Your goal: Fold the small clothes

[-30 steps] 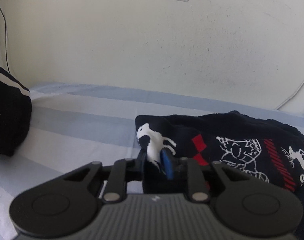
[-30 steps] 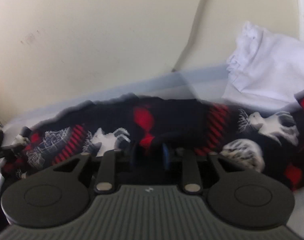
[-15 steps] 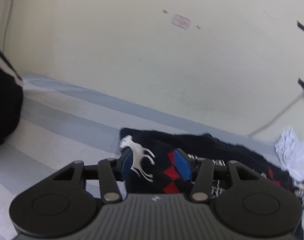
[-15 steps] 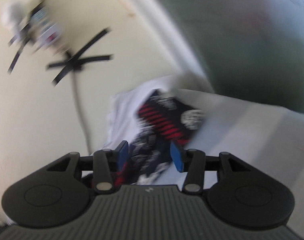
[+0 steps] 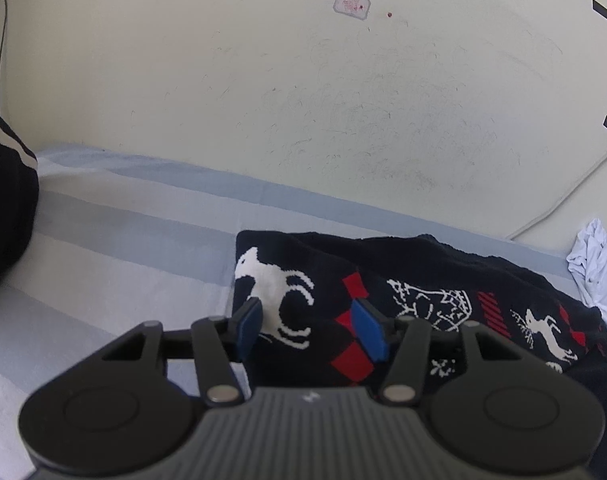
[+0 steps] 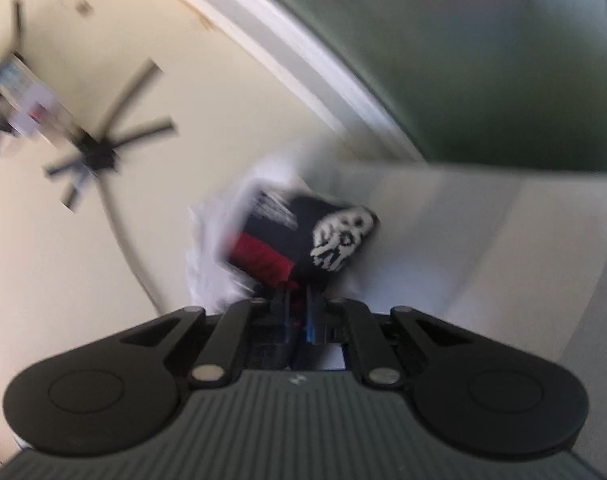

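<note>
A dark knitted sweater (image 5: 423, 292) with white reindeer and red diamonds lies on the striped bed sheet (image 5: 115, 264). My left gripper (image 5: 309, 330) is open just above the sweater's left end, with its blue pads (image 5: 367, 330) on either side of a white reindeer. My right gripper (image 6: 299, 314) is shut on a part of the sweater (image 6: 303, 236), which sticks out beyond the fingers. The right wrist view is blurred and tilted.
A crumpled white garment (image 5: 595, 268) lies at the sweater's right end, also behind the held cloth (image 6: 207, 264). A dark garment with a white stripe (image 5: 3, 200) sits at the far left. The wall (image 5: 303, 100) runs close behind the bed.
My left gripper opened and let go of the sweater's left end. My right gripper opened, swung to the sweater's right end and shut on it.
</note>
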{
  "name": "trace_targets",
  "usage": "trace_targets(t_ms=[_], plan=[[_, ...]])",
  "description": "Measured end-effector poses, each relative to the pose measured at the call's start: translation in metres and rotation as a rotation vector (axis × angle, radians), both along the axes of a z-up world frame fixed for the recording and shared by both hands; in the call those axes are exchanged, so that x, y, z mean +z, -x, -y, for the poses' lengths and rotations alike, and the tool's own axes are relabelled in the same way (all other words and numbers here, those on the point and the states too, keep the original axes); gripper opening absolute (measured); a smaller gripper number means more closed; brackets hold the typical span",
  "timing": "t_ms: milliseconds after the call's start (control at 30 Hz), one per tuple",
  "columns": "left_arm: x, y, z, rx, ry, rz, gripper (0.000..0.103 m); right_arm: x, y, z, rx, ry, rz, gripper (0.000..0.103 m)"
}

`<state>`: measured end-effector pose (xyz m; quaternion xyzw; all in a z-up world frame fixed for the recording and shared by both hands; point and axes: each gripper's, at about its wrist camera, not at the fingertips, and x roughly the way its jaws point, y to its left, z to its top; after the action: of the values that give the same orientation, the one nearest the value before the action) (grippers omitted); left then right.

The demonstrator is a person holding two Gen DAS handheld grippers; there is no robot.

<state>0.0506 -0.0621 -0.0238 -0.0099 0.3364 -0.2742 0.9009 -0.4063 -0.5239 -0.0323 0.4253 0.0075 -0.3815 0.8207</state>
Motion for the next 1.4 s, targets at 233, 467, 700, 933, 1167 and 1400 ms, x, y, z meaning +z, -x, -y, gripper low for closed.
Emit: trace_targets(t_ms=[233, 467, 700, 933, 1167, 1400], plan=[[0.022, 0.003, -0.022, -0.035, 0.176, -0.034, 0.055, 0.125, -0.024, -0.075, 0.182, 0.387, 0.154, 0.01], [0.039, 0.005, -0.043, -0.03, 0.273, 0.011, 0.067, 0.155, -0.192, -0.181, 0.662, 0.557, 0.015, 0.011], [0.028, -0.009, -0.038, -0.016, 0.243, -0.039, 0.078, 0.098, -0.254, -0.23, 1.012, 0.53, -0.205, 0.028], [0.015, -0.01, -0.017, -0.043, 0.17, -0.064, 0.078, 0.052, -0.187, -0.093, 0.509, 0.2, -0.268, 0.07], [0.002, -0.007, -0.003, -0.066, 0.09, -0.061, 0.073, 0.019, -0.213, -0.104, 0.678, 0.1, -0.285, 0.053], [-0.01, 0.002, 0.018, -0.065, -0.058, -0.014, 0.057, 0.021, -0.253, -0.095, 0.557, 0.413, -0.568, 0.017]])
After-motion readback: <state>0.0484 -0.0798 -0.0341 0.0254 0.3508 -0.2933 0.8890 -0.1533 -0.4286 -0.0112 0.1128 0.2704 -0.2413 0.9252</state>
